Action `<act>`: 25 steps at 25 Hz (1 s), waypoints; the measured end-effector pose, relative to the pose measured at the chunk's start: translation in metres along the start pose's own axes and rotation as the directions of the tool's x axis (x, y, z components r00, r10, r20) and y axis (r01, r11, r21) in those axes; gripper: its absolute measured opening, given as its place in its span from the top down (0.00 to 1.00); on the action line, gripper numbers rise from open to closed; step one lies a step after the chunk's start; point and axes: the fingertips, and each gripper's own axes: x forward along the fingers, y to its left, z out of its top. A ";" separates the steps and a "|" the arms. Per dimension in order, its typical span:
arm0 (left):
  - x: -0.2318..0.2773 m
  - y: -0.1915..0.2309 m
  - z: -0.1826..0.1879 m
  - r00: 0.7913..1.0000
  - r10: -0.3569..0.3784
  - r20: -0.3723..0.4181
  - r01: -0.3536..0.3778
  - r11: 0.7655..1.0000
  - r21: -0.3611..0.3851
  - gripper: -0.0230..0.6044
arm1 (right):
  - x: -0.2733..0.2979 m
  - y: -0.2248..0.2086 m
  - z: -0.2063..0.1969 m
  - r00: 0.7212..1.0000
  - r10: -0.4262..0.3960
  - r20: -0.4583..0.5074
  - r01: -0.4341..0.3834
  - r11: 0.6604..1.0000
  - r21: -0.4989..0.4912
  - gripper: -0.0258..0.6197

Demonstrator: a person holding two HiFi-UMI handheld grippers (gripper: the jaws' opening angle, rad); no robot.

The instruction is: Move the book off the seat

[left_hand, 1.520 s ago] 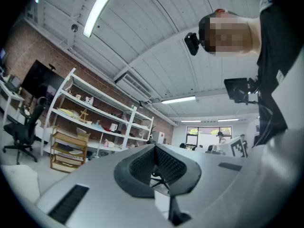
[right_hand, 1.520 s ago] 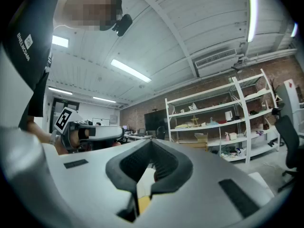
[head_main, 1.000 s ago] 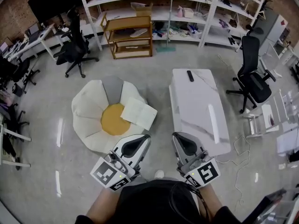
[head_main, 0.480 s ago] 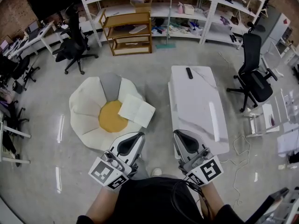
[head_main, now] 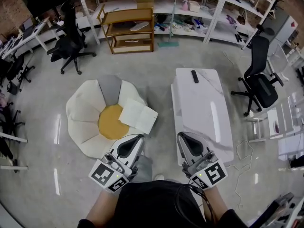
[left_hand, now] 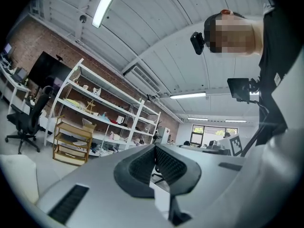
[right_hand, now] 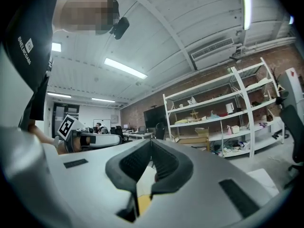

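Book [head_main: 138, 116] lies open on the seat [head_main: 83, 113], on the petal nearest the white table [head_main: 202, 113], untouched. Over the last second the person has only shuffled a little closer. The left gripper [head_main: 137, 137] and right gripper [head_main: 181, 136] hang short of the seat's near edge, each pinched closed on nothing. I'd say the reach hasn't started.

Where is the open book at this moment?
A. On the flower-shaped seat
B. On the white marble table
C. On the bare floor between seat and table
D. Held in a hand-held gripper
A: the open book rests on the white petals of the flower-shaped seat, at the side facing the marble table.
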 end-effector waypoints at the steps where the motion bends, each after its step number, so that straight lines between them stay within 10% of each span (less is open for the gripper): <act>1: 0.004 0.015 0.002 1.000 0.002 -0.004 -0.002 1.000 -0.002 0.96 | 0.013 -0.005 -0.001 1.000 -0.004 -0.006 0.004 1.000 0.001 0.94; 25: 0.037 0.250 0.027 0.992 0.090 -0.087 -0.097 0.992 -0.080 0.96 | 0.243 -0.060 -0.034 0.993 0.008 -0.114 -0.003 0.999 0.047 0.94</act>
